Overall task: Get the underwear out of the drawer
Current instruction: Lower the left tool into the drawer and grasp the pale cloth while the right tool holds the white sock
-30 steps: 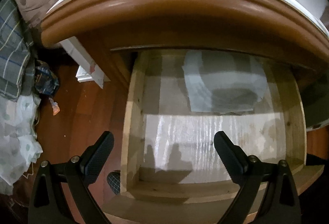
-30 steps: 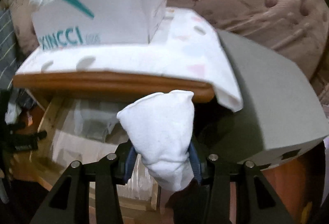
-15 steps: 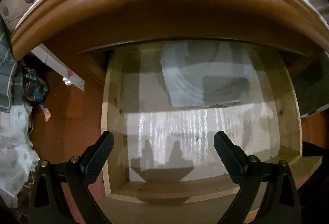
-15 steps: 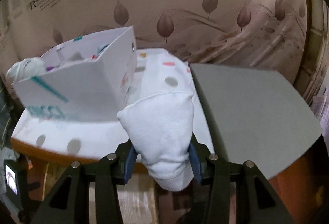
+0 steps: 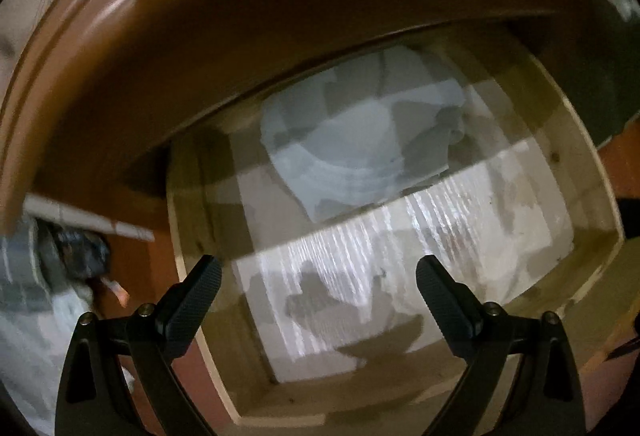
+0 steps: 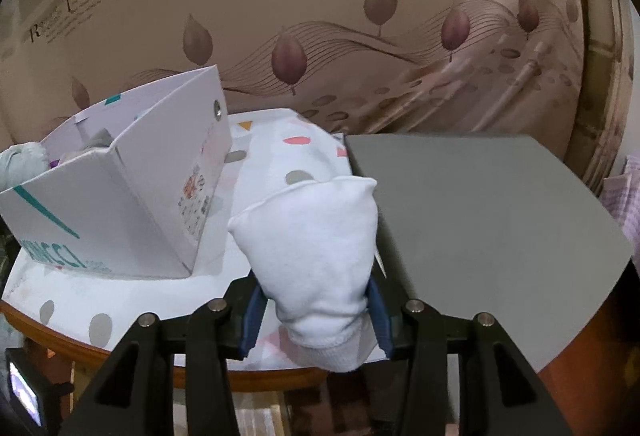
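Note:
In the right wrist view a folded white piece of underwear (image 6: 316,256) stands between blue-padded jaws, with my right gripper (image 6: 314,312) shut on it, held above the front of the nightstand top (image 6: 120,300). The left wrist view looks down into the pulled-out wooden drawer (image 5: 596,248). My left gripper (image 5: 320,300) hangs open over the drawer's front part with nothing between its fingers. At the drawer's back, partly under the brown nightstand edge (image 5: 240,48), lies a pale crumpled cloth or paper (image 5: 360,156).
A white shoebox (image 6: 120,204) with teal lettering sits on the dotted cloth covering the nightstand. A grey flat-topped block (image 6: 480,220) adjoins it on the right. Leaf-patterned wall behind. Clothes and clutter (image 5: 48,276) lie on the floor left of the drawer.
The right gripper rose with the underwear from beside the drawer to above the nightstand top. The left gripper rolled and shifted over the drawer, so its view tilted and more of the pale cloth shows.

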